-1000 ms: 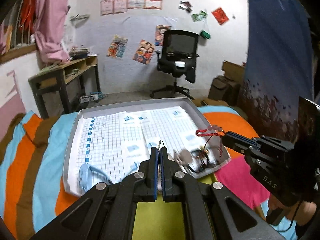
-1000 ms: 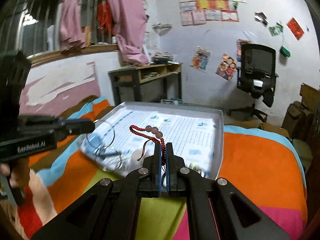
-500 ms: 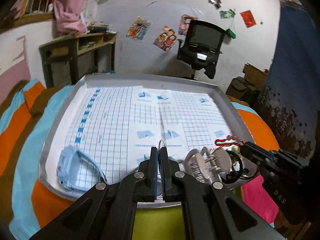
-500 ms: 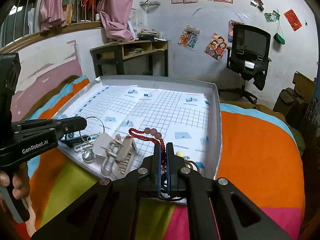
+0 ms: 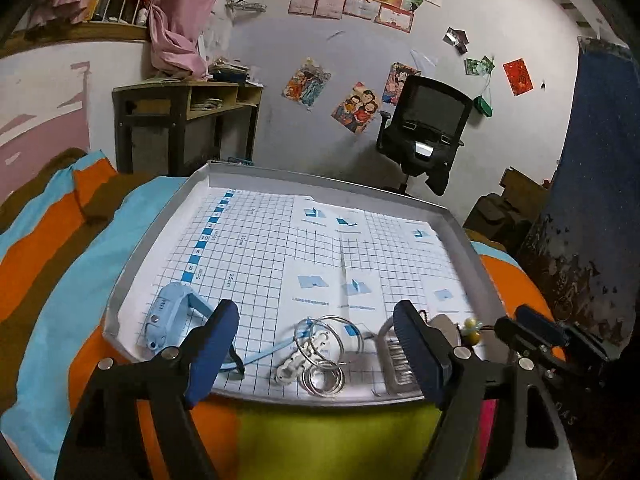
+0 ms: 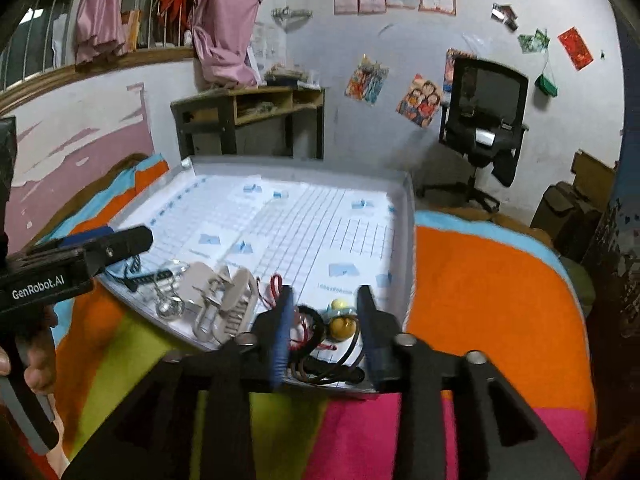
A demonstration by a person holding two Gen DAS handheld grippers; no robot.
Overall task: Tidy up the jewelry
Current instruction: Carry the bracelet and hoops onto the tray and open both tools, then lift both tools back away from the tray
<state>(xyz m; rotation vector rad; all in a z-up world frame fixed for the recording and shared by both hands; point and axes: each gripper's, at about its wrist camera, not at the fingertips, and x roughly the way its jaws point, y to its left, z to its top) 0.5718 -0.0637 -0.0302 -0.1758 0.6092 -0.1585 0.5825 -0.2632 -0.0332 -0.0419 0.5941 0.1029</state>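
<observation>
A grey tray [image 5: 160, 232] lined with grid paper lies on the striped bedspread. My left gripper [image 5: 314, 314] stands open over the tray's near edge, above silver rings [image 5: 328, 336] and a white chain piece [image 5: 298, 358]. A light blue watch [image 5: 168, 312] lies to its left and a beige claw clip [image 5: 394, 360] to its right. My right gripper [image 6: 325, 300] is open too, at the tray's [image 6: 408, 240] near right corner. Between its fingers lie a red bead bracelet [image 6: 298, 330], a yellow bead [image 6: 342, 326] and black hair ties [image 6: 320, 372].
The claw clip [image 6: 224, 300] and silver rings [image 6: 168, 304] lie between the two grippers; the left gripper [image 6: 100, 248] reaches in from the left, held by a hand. The far part of the tray holds only grid paper. A desk and an office chair [image 5: 428, 136] stand beyond the bed.
Both grippers went from shut to open. The silver rings dropped from the left one and the red bracelet from the right one; both now lie on the tray.
</observation>
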